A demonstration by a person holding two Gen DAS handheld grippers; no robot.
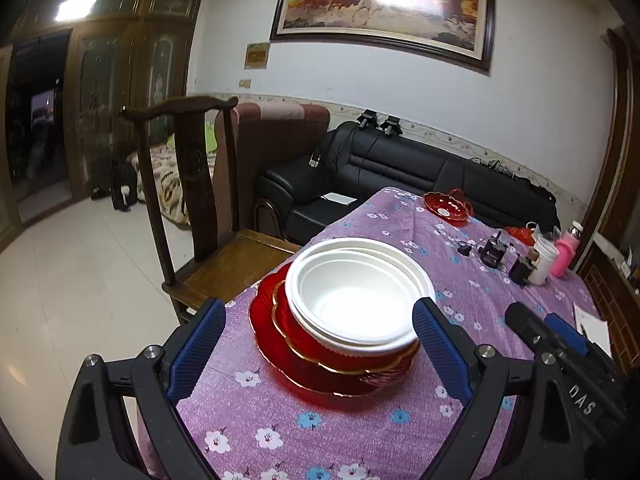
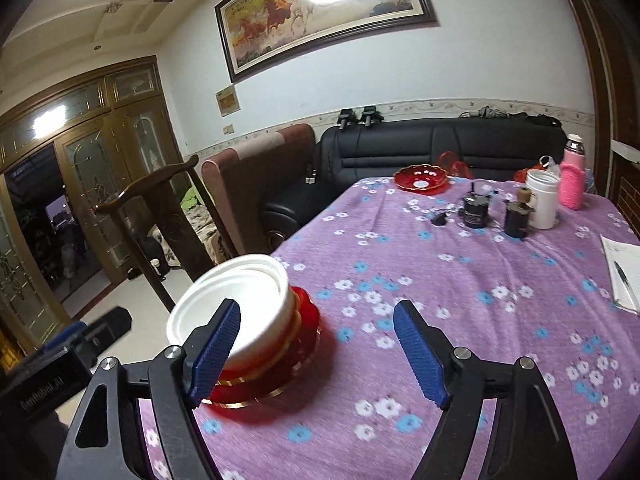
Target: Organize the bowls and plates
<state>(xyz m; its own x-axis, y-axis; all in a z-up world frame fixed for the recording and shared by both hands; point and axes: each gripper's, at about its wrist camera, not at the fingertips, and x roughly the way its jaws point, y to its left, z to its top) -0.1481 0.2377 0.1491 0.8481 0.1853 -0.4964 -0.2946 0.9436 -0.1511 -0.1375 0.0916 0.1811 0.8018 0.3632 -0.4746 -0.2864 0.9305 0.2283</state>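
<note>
A: What do you have on the stack?

B: I see nested white bowls [image 1: 356, 292], rims up, sitting in a red ribbed bowl with a gold rim [image 1: 320, 350], and that rests on a red plate [image 1: 276, 344]. The pile stands upright near the left edge of the tabletop [image 1: 360, 432], which wears a purple flowered cloth. Everything is round, so I can name no long axis; the openings face straight up.

A: And the claws?

B: My left claw [image 1: 320, 344] is spread wide, the stack just beyond and between its blue pads, touching neither as far as I can tell. My right claw [image 2: 316, 352] is also spread and holds nothing; the stack lies to its left, partly behind its left pad, with bare cloth between the pads.

A: Anything else to sort?

B: One more red dish [image 2: 420, 178] sits at the far end of the tabletop, well apart from the stack.
</note>
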